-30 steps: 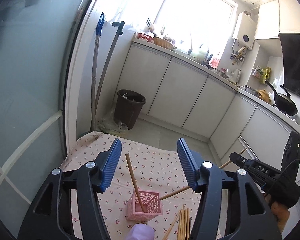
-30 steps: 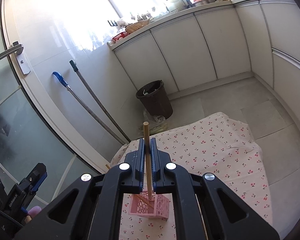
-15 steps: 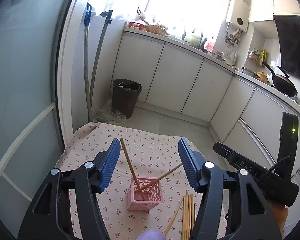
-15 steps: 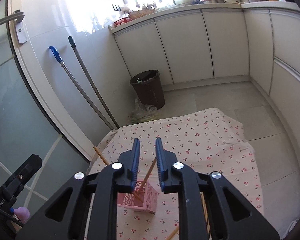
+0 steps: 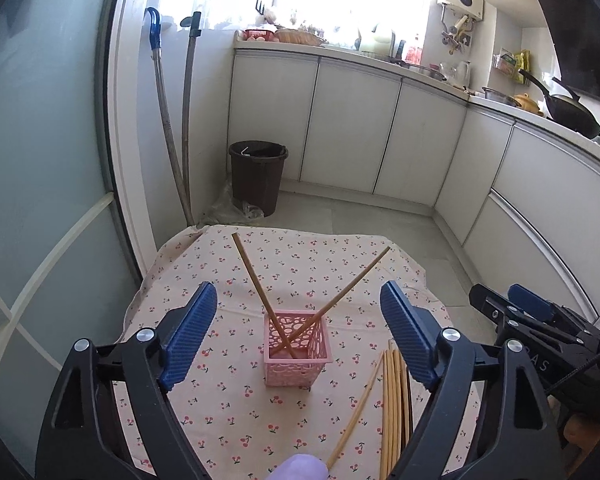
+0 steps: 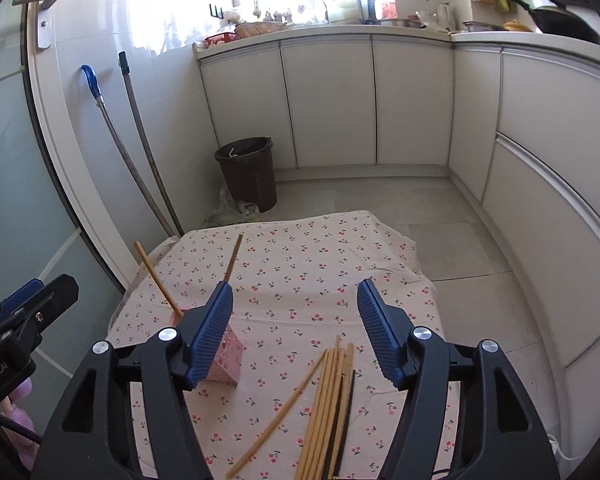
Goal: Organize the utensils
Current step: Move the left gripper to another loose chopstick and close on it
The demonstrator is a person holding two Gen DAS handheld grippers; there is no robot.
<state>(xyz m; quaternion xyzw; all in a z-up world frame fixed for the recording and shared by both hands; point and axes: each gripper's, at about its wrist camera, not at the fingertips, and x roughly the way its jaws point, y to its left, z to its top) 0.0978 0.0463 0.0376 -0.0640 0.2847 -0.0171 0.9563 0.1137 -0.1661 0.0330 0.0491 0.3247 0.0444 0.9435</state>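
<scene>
Standing on the cherry-print cloth (image 5: 228, 400) that covered the tabletop, one pink lattice holder (image 5: 296, 354) held two wooden chopsticks (image 5: 256, 280), crossed in an X, one leaning up to the left and the other up to the right, their lower ends down inside the holder. Just to the right of the holder lay a loose bundle of chopsticks (image 6: 328, 404) flat on the cloth; about six pale wooden ones could be counted, with one of them splayed out diagonally to the left, and at least one dark one lay along the right edge of the bundle, though the exact count could not be told. The left gripper (image 5: 298, 334) had just been opening its jaws and stood wide apart, framing the holder with nothing between its pads. The right gripper (image 6: 294, 330) had likewise just been opening, its jaws apart and empty above the bundle, its left finger partly hiding the holder. One dark bin (image 6: 248, 174) stood on the floor by the white cabinets (image 6: 328, 100), and two long-handled tools (image 5: 176, 120) leaned against the wall
</scene>
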